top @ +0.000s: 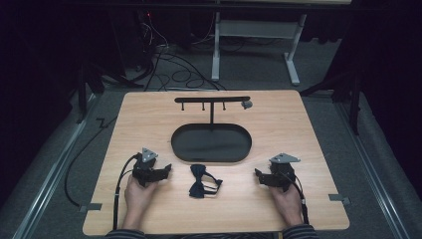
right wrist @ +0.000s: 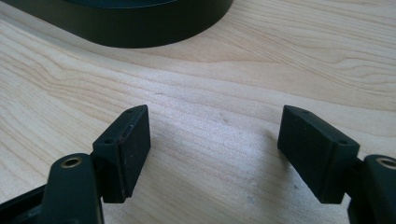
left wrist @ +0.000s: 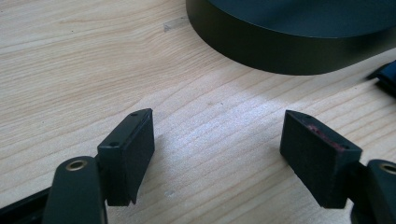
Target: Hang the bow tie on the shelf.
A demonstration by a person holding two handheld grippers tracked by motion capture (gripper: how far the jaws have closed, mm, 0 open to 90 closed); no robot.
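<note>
Fabric is the thing at stake: a dark bow tie (top: 204, 180) lies flat on the worktop (top: 298, 129), midway between the two hands and just in front of the black oval tray (top: 179, 149) whose stand carries a hook bar (top: 211, 99), probably where the tie belongs. Each hand rests its gripper on the wood to either side, aimed inward, so either can reach the tie. The left gripper (left wrist: 217, 140) has its fingers spread wide over bare wood; the right gripper (right wrist: 212, 135) likewise stands apart, holding nothing.
</note>
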